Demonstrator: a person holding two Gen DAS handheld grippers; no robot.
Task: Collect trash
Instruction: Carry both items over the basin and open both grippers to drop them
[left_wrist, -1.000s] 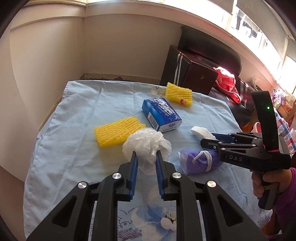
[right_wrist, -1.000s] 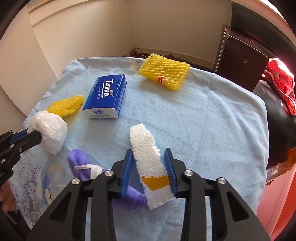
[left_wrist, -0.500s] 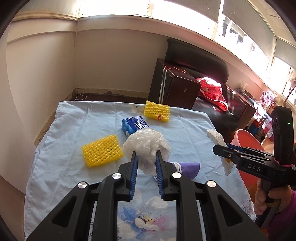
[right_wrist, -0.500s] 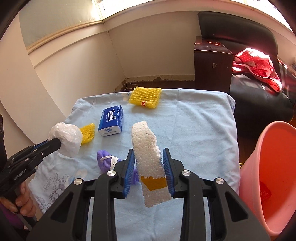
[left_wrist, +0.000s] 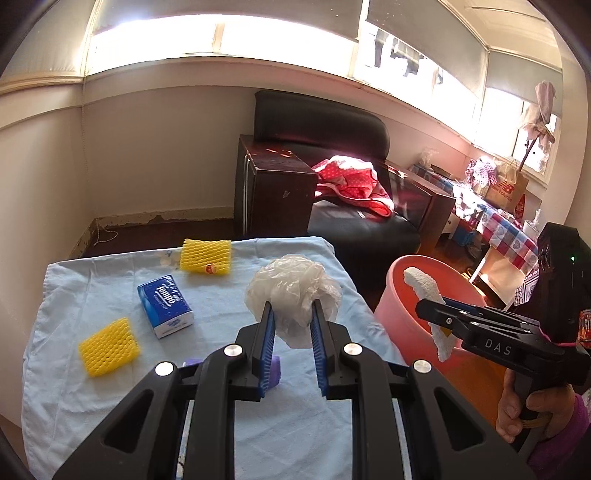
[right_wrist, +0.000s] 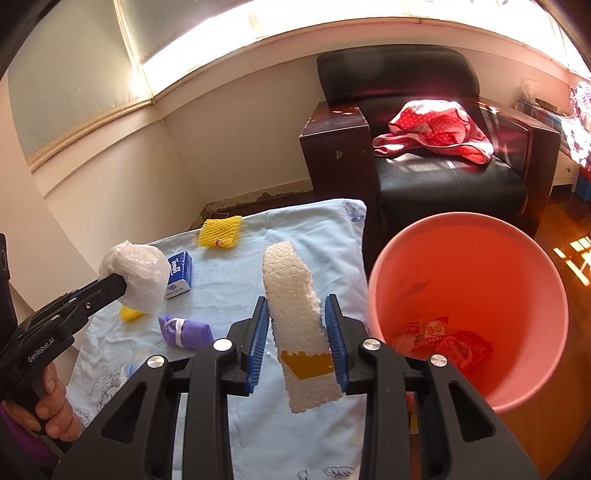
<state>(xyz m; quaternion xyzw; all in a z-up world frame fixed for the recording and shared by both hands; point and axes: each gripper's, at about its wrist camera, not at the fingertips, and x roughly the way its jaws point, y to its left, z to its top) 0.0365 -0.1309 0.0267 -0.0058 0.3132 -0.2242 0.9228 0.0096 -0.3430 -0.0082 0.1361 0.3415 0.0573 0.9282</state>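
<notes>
Left gripper (left_wrist: 290, 314) is clamped on a crumpled white plastic bag (left_wrist: 293, 291), held up off the table (left_wrist: 229, 291). In the right wrist view the same bag (right_wrist: 135, 275) sits at 9 o'clock, in the tip of that gripper.

Right gripper (right_wrist: 297, 314) is clamped on a white foam strip (right_wrist: 295, 306) with a yellow label patch, strip sticking up between the blue pads (right_wrist: 260, 328). In the left wrist view the strip (left_wrist: 428, 295) is at 3 o'clock, in front of the pink bucket (left_wrist: 391, 295)'s mouth.

Bucket (right_wrist: 388, 258) stands off the table's right edge, wrappers in its bottom.

On the blue cloth: two yellow foam nets (left_wrist: 206, 256) (left_wrist: 109, 346), a blue tissue pack (left_wrist: 165, 305), a purple bundle (right_wrist: 186, 331) at 8 o'clock in the right wrist view.
</notes>
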